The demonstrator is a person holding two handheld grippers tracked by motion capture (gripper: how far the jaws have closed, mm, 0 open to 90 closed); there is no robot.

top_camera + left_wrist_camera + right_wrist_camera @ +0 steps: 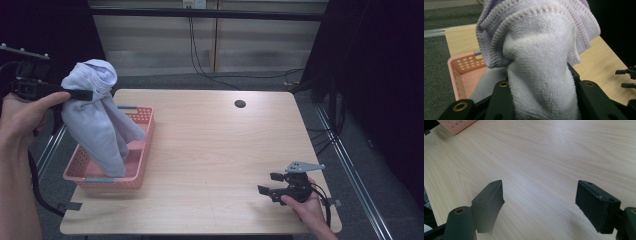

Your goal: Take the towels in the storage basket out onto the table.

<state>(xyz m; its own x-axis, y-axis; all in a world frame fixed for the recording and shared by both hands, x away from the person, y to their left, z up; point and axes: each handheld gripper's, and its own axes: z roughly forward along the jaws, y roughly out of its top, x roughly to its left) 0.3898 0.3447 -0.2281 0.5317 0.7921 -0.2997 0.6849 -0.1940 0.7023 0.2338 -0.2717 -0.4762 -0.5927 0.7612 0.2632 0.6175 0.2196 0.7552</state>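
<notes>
A pale lilac towel [97,120] hangs bunched from my left gripper [87,94], which is shut on its upper part, raised above a pink perforated basket [141,150]. The towel's lower end reaches down into the basket. In the left gripper view the towel [541,67] bulges up between the jaws, with the basket [459,72] behind it on the left. My right gripper [269,183] rests low over the table near its front right corner, held by a hand, open with nothing between its fingers [490,202].
The light wood table [215,150] spreads wide between basket and right gripper. A round cable hole [240,103] lies near its far edge. A corner of the basket [456,126] appears at top left in the right gripper view. Dark floor and cables lie beyond the table.
</notes>
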